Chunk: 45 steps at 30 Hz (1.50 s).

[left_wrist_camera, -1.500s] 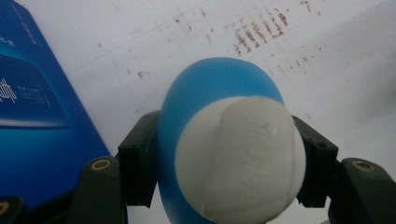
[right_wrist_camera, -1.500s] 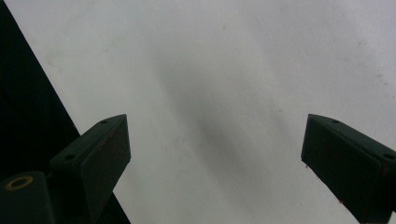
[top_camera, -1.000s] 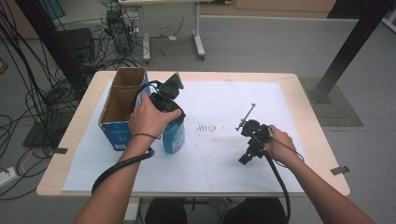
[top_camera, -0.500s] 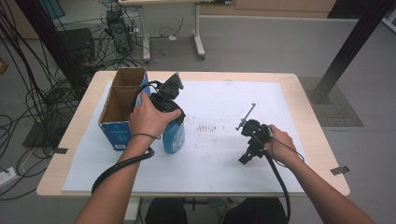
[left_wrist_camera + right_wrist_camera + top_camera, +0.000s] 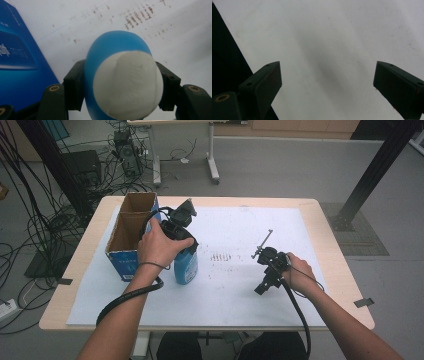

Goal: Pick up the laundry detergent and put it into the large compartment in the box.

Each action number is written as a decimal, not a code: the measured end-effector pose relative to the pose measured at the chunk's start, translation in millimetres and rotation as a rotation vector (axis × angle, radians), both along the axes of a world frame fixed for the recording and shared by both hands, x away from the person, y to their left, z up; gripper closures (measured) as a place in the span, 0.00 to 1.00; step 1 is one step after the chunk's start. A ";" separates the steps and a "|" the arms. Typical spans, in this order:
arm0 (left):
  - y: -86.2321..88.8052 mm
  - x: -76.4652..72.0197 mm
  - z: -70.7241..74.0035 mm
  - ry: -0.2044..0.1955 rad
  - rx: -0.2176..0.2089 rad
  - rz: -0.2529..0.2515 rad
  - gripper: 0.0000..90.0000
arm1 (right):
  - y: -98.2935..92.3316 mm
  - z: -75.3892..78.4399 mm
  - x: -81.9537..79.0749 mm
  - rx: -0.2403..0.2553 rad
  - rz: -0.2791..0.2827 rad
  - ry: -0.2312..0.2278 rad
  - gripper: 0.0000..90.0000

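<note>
covering the wooden table, stained white sheet; cables behind.

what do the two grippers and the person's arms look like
Both grippers, left gripper and right gripper, are black with blocky dark jaws and brass-coloured screw holes. A thick black cable trails from each. The forearms are bare, no sleeves showing.

The bottle stands on the sheet, just right of the box
</note>
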<state>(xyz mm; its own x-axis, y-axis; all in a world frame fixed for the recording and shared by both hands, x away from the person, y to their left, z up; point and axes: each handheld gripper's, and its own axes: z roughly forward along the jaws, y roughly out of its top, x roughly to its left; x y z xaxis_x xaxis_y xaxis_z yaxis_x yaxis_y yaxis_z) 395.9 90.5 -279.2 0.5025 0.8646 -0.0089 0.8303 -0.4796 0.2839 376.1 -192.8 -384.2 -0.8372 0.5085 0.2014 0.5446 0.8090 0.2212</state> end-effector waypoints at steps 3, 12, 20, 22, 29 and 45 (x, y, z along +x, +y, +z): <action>-0.1 -0.1 -0.2 -0.004 -0.001 -0.006 0.42 | 1.0 1.2 2.2 0.007 0.001 0.000 0.09; -1.9 -1.7 1.0 0.000 0.006 -0.021 0.42 | -0.5 2.3 8.9 -0.004 -0.004 -0.006 0.09; -3.2 -4.3 11.2 0.008 -0.021 -0.028 0.42 | 0.2 3.5 9.1 -0.011 -0.005 -0.006 0.09; -3.6 -5.0 14.6 0.008 -0.023 -0.032 0.42 | 0.3 4.1 9.0 -0.008 -0.003 -0.005 0.09; -10.2 -11.8 38.9 -0.012 -0.013 -0.034 0.42 | 1.1 6.8 8.7 -0.015 -0.001 -0.013 0.09; -32.9 -22.9 118.7 -0.069 -0.019 -0.052 0.42 | -4.5 14.0 4.3 -0.018 -0.012 -0.025 0.09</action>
